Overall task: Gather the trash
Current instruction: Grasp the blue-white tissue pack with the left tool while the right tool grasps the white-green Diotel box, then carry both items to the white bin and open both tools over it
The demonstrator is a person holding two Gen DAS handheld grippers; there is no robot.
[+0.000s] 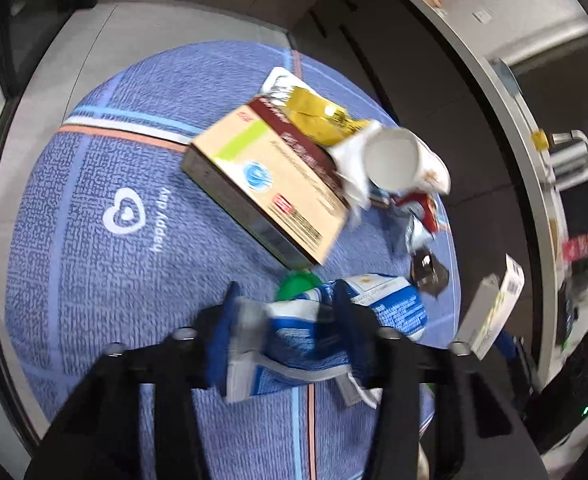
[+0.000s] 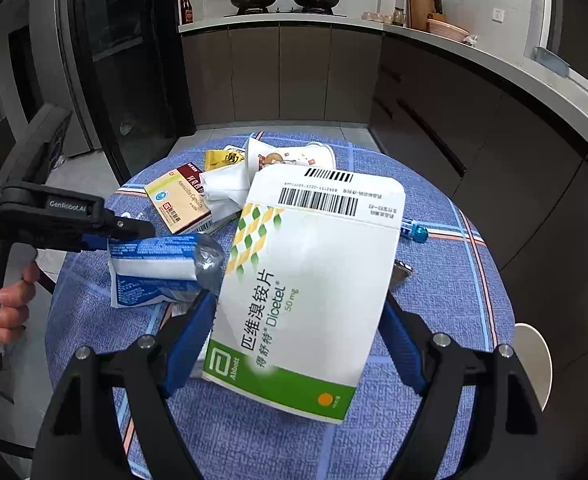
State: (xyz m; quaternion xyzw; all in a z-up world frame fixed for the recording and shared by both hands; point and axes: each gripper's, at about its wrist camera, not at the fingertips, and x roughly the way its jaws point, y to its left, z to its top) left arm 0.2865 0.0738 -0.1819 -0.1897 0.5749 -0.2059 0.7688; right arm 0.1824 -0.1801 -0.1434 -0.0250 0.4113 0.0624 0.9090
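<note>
- Right gripper [image 2: 298,344] fingers hold the white-and-green cardboard medicine box [image 2: 306,292] flat between them, lifted off the bench [image 2: 454,280].
- Left gripper [image 1: 290,320], at nine o'clock, fingers pinch the crumpled blue-and-white packet [image 1: 306,332] for removal.

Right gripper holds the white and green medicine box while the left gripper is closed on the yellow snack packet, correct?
Not quite. The left gripper is closed on the blue and white packet, as the left wrist view shows. The yellow snack packet lies untouched. The right gripper does hold the white and green medicine box.
</note>
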